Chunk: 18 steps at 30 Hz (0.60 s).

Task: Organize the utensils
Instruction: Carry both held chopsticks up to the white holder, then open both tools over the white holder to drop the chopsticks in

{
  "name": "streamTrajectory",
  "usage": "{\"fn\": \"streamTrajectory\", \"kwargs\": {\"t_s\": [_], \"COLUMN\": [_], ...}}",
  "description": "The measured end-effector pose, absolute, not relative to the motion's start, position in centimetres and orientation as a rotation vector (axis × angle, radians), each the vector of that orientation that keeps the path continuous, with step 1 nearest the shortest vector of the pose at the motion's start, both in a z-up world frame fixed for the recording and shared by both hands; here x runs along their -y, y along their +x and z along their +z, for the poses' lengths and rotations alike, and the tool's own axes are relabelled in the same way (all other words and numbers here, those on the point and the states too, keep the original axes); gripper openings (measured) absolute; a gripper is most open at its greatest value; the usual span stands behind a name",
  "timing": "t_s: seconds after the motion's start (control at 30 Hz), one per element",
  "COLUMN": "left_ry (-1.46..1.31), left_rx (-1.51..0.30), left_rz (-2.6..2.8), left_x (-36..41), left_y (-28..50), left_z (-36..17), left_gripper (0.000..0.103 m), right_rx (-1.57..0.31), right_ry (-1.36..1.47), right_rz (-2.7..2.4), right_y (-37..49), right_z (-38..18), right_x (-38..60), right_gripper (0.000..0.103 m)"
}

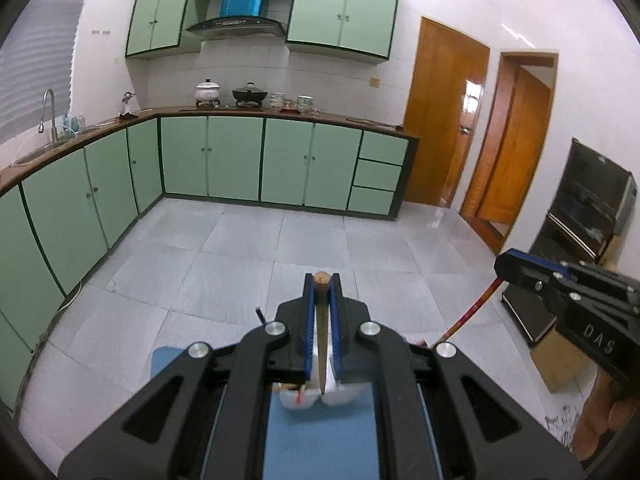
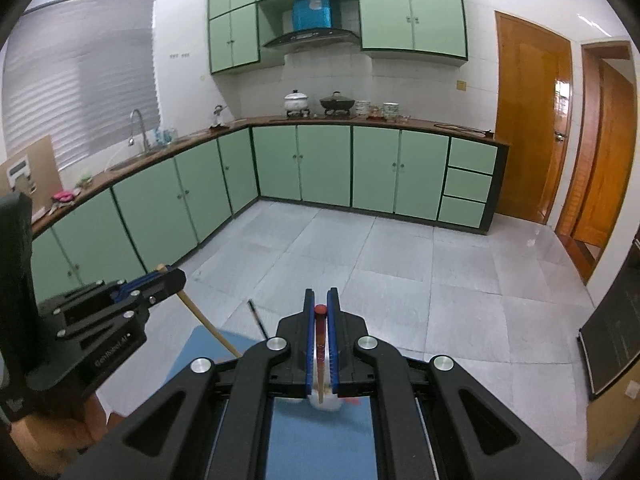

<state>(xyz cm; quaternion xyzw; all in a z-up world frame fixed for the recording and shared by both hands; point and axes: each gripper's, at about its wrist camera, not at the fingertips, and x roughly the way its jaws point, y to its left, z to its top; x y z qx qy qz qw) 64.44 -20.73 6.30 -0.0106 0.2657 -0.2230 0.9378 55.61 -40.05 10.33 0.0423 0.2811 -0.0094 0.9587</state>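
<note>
Left wrist grip: left gripper (image 1: 322, 280) is clamped on a wooden chopstick (image 1: 322, 320).
Left wrist container: a white holder (image 1: 340, 394) on the blue mat (image 1: 320, 440) sits below the tip; contents unclear.
Right wrist grip: right gripper (image 2: 321, 304) pinches a red-tipped chopstick (image 2: 320, 332).
Right wrist progress: 2 chopsticks are lifted, neither visibly in the holder; 1 dark stick (image 2: 258, 318) juts up beyond the mat.

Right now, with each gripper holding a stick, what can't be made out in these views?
- Lower tip of the wooden chopstick: left wrist view, gripper body hides it.
- White holder: right wrist view, mostly behind the jaws.
- Blue mat: cut off by the bottom edge.
- Bowls: too small.
</note>
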Motion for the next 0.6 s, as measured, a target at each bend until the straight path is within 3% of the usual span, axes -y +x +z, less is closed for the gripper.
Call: {"fn": "streamTrajectory", "kwargs": {"t_s": [0.6], "left_ry": [-0.002], "left_rx": [-0.673], "left_rz": [-0.410], "left_x": [22.4], "left_y": [72.9], "left_z": [-4.2], "left_gripper": [0.006], "right_rx": [-0.676], "right_ry": [0.150], "right_rz": [-0.055], "right_y": [63.8], "right_z": [-1.0], "right_x": [43.5], "right_gripper": [0.006]}}
